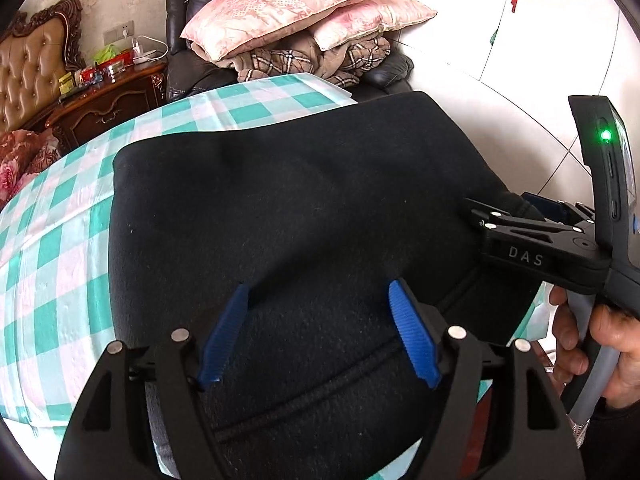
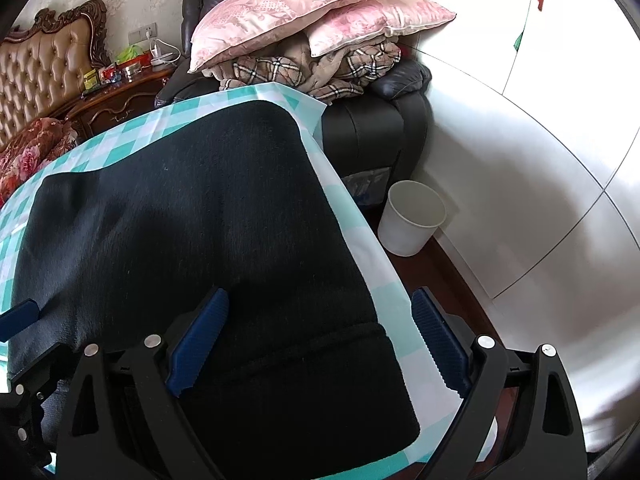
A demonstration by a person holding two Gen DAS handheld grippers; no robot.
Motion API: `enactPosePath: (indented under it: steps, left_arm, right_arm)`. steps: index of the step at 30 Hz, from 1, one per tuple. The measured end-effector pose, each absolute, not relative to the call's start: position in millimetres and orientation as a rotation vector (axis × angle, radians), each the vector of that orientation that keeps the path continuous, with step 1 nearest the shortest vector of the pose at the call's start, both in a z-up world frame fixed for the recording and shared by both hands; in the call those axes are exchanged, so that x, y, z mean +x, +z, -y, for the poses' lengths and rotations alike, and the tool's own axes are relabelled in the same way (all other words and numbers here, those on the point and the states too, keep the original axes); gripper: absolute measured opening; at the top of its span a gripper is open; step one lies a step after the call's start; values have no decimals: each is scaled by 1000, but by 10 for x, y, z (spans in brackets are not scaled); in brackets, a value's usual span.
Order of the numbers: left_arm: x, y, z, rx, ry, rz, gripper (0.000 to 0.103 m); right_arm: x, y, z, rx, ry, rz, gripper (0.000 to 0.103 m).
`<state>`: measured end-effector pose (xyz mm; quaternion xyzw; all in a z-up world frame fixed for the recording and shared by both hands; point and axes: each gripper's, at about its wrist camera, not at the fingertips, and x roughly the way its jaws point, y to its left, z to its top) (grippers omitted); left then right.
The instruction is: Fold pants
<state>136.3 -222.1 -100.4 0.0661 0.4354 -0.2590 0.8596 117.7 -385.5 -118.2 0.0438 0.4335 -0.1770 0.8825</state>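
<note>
Black pants (image 1: 280, 200) lie folded flat on a teal-and-white checked cloth (image 1: 56, 248), their seamed waistband end nearest the cameras. My left gripper (image 1: 319, 290) hovers over that near end, blue pads spread wide and pressing on nothing. In the right wrist view the pants (image 2: 192, 216) fill the middle. My right gripper (image 2: 320, 298) stands open there, straddling the pants' right edge, with one pad over the fabric and the other past the cloth's edge. From the side, the right gripper (image 1: 486, 218) shows over the pants' right part, held by a hand (image 1: 600, 344). The left gripper's blue pad (image 2: 18, 314) peeks in at the left.
Behind the cloth a dark armchair (image 2: 380, 120) carries pink pillows (image 2: 312, 12) and a plaid blanket (image 2: 280, 68). A white bin (image 2: 412, 220) stands on the floor to the right, by white wardrobe doors. A wooden nightstand (image 1: 108, 100) and a tufted headboard (image 1: 32, 64) are at the far left.
</note>
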Motion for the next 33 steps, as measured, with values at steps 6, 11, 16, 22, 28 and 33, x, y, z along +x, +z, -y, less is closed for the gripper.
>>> enactPosePath:
  steps: [6, 11, 16, 22, 28, 33]
  left_arm:
    - [1252, -835, 2194, 161, -545, -839, 84]
    - [1113, -521, 2092, 108, -552, -755, 101]
    - [1097, -457, 2018, 59, -548, -802, 101]
    - [1102, -431, 1984, 52, -523, -807, 101]
    - [1118, -444, 1983, 52, -518, -816, 101]
    - [1115, -444, 1983, 51, -518, -813, 101]
  right_arm:
    - [1060, -1076, 3799, 91, -381, -886, 89]
    - [859, -880, 3687, 69, -373, -850, 89]
    - [713, -761, 3666, 73, -375, -829, 89]
    - [634, -633, 3642, 78, -369, -802, 89]
    - [594, -604, 3641, 81, -371, -798, 89]
    - [597, -608, 3634, 84, -368, -802, 89]
